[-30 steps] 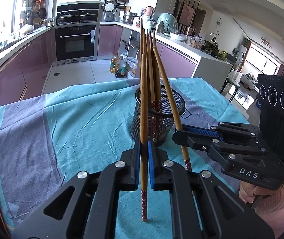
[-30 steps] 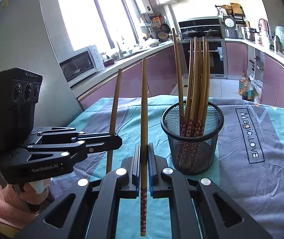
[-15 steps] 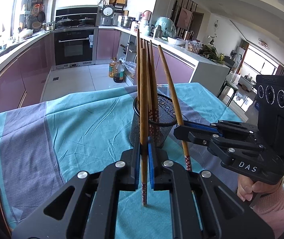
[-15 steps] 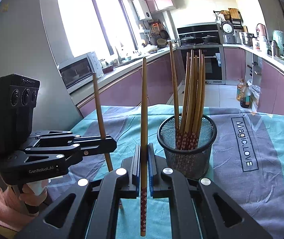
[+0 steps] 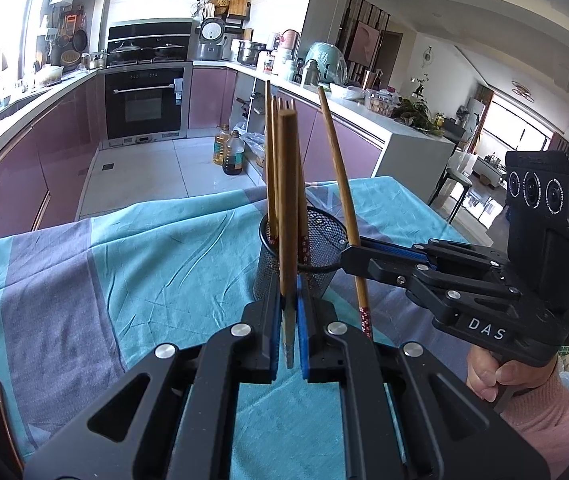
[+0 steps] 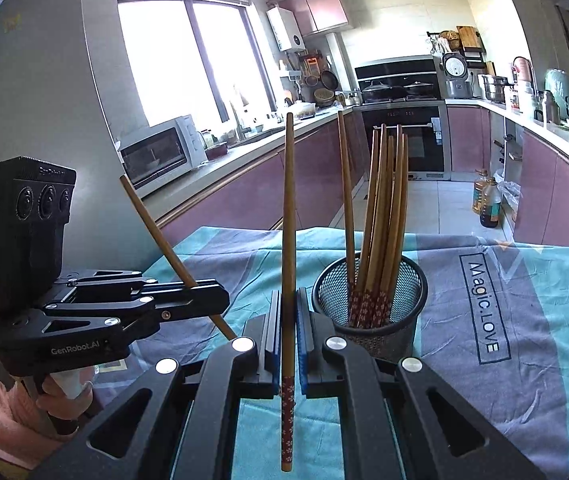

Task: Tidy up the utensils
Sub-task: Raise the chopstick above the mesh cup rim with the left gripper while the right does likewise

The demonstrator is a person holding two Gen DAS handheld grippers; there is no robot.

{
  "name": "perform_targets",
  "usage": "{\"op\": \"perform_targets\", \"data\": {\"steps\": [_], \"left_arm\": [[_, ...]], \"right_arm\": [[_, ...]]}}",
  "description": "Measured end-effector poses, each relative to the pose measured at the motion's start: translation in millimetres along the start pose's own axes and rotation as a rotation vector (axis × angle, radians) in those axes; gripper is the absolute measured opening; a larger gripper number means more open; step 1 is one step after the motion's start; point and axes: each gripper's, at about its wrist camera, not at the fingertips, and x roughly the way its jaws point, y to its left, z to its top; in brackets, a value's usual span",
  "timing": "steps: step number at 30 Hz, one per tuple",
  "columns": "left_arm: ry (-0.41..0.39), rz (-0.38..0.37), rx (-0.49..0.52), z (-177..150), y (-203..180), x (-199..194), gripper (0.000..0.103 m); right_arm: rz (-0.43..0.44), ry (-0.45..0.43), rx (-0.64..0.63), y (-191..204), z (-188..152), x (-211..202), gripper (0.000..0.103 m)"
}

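Chopsticks gripped upright, 1 per tongs: left tongs [image 5: 289,334] and right tongs [image 6: 288,344] clamped tight, poised beside mesh holder [image 6: 370,304] on counter [image 6: 484,340] for insertion.

Our right gripper [image 6: 288,344] clamps one chopstick [image 6: 288,248] upright, just beside the mesh holder [image 6: 370,304] of chopsticks on the teal cloth [image 6: 484,360]. At left, our left gripper [image 6: 220,300] pinches a tilted chopstick [image 6: 156,228].

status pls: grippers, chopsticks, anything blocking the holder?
Left gripper shut on one chopstick. Right gripper shut on another chopstick. Mesh holder upright on the tablecloth, already holding several chopsticks. Nothing blocking its mouth.
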Motion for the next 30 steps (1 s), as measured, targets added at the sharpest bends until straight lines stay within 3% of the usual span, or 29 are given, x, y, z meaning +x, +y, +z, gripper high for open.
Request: {"op": "perform_targets", "data": {"steps": [30], "left_arm": [[-0.079, -0.018, 0.052, 29.5, -18.0, -27.4, 0.008]], "right_arm": [[-0.021, -0.089, -0.006, -11.8, 26.2, -14.8, 0.006]]}}
